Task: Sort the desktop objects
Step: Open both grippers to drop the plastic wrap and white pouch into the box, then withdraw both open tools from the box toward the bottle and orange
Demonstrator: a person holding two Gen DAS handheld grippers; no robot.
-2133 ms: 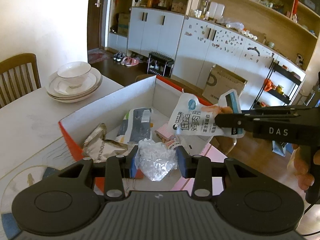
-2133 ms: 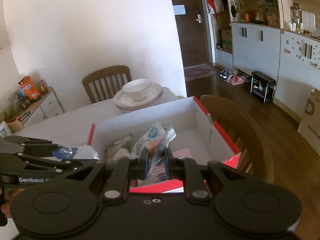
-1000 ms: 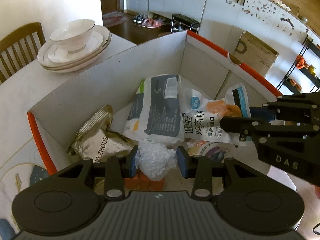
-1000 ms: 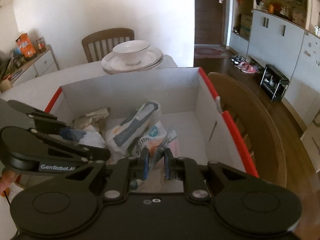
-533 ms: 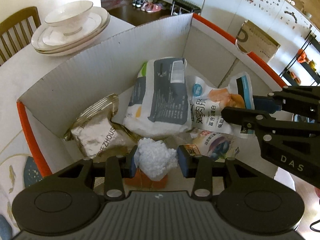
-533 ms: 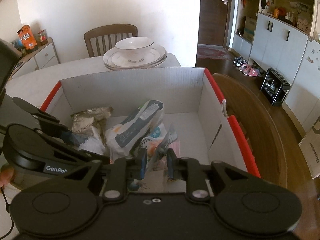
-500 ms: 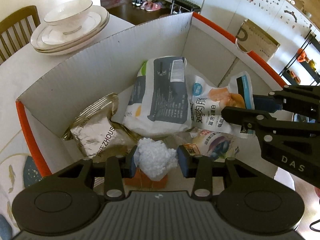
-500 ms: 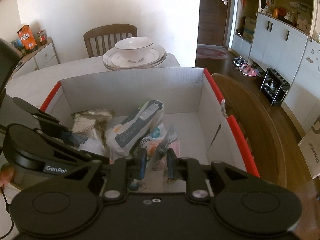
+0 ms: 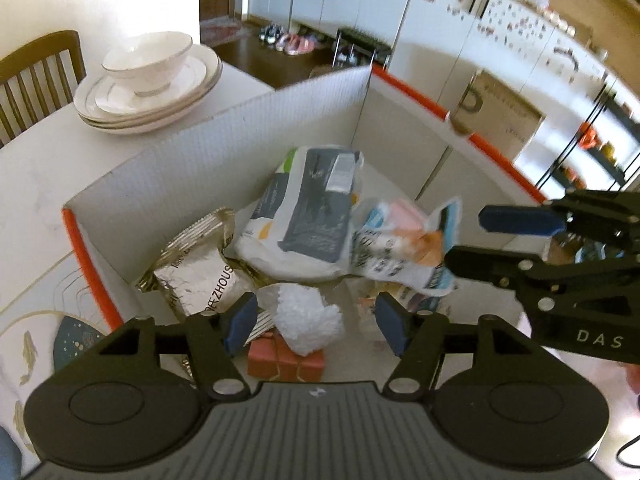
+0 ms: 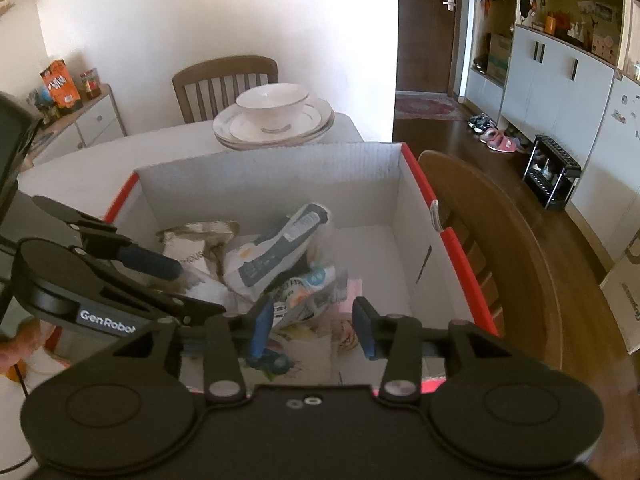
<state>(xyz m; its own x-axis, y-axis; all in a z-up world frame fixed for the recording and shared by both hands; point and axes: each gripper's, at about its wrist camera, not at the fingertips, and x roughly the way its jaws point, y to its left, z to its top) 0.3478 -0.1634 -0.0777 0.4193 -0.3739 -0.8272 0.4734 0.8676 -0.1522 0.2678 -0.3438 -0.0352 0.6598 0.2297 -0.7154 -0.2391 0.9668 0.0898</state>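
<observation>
Working across the scene from the left: a stack of white plates with a bowl (image 9: 148, 84) is sitting on the white table (image 9: 36, 168), untouched, just beyond the far wall of the red-edged cardboard box (image 9: 224, 152). Inside the box, a silver foil packet (image 9: 196, 276) is lying against the left wall, and beside it a white-and-grey pouch (image 9: 308, 216) is leaning toward the far corner. The left gripper (image 9: 316, 322) is hovering over the near part of the box with its jaws opening; a crumpled clear plastic wad (image 9: 306, 318) is sitting between the blue pads but touching neither, resting above a small red box (image 9: 284, 356). Further right, a printed snack pouch (image 9: 400, 248) is blurred, seemingly dropping or settling against the grey pouch, clear of the right gripper (image 10: 314, 326), whose jaws are also opening with nothing pressed between them. Judging by this, both items in hand are being let go into the box, so this pair looks done; several packets are already collected there. Whether more loose things are waiting on the table cannot be told from these views.
</observation>
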